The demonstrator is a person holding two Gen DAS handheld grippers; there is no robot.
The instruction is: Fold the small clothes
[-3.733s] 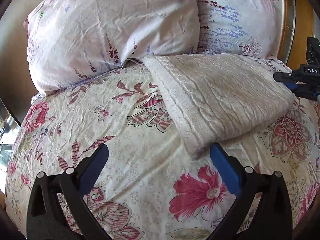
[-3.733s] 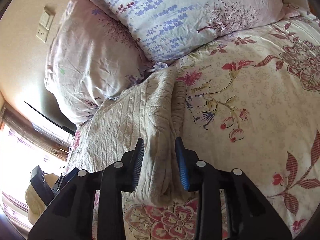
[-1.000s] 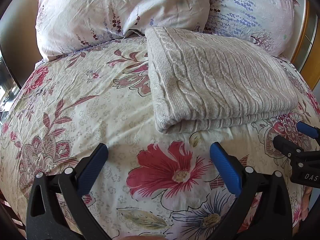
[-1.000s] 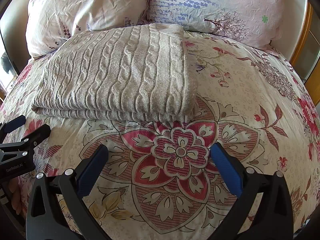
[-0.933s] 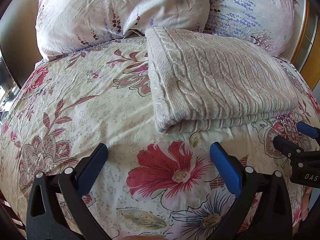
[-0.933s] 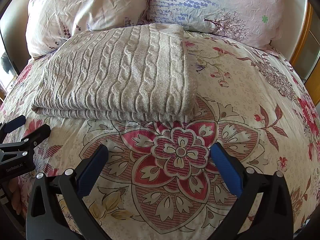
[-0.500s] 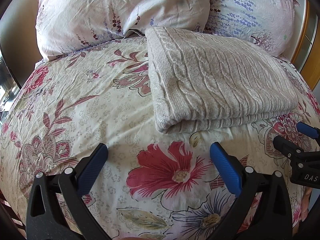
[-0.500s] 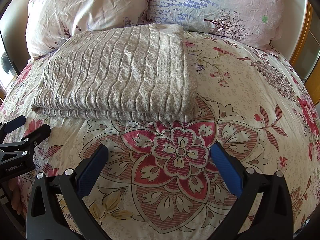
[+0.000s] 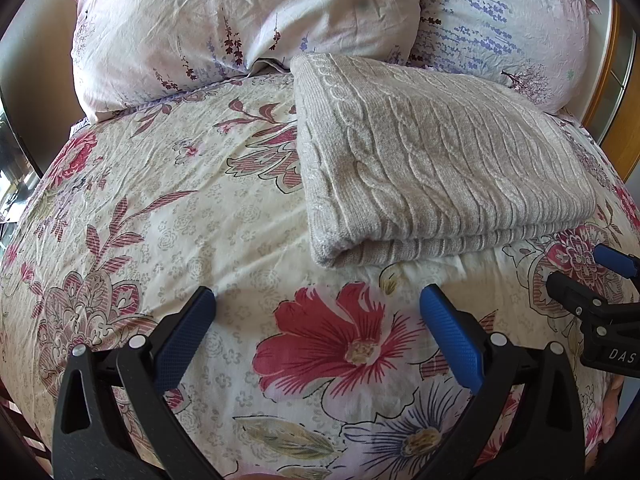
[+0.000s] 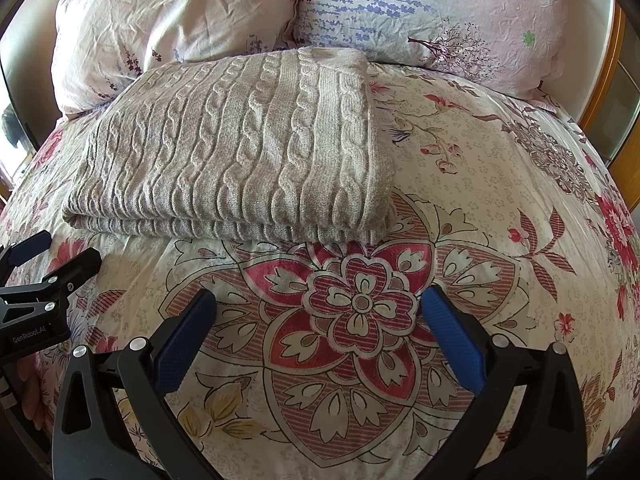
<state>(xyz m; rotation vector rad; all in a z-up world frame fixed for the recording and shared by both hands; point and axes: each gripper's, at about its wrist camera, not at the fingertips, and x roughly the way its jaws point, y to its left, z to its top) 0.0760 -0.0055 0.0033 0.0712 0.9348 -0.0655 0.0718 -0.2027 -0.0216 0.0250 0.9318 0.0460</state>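
Observation:
A beige cable-knit sweater (image 9: 436,164) (image 10: 240,152) lies folded into a thick rectangle on the floral bedspread (image 9: 180,216) (image 10: 500,208), its far edge against the pillows. My left gripper (image 9: 318,312) hovers open just in front of the sweater's near left corner, with nothing between its blue pads. Open too, my right gripper (image 10: 320,312) sits a little in front of the fold's near right corner. Each gripper shows at the edge of the other's view: the right gripper (image 9: 596,280) and the left gripper (image 10: 44,260).
Two floral pillows (image 9: 248,20) (image 10: 440,12) rest behind the sweater against the headboard. A wooden bed frame (image 10: 604,76) runs along the right side. The bedspread stretches out to the left and right of the sweater.
Since 3.7 s ago my right gripper has let go of the sweater's edge and both grippers have drawn back toward the near side. Over the last second nothing has moved.

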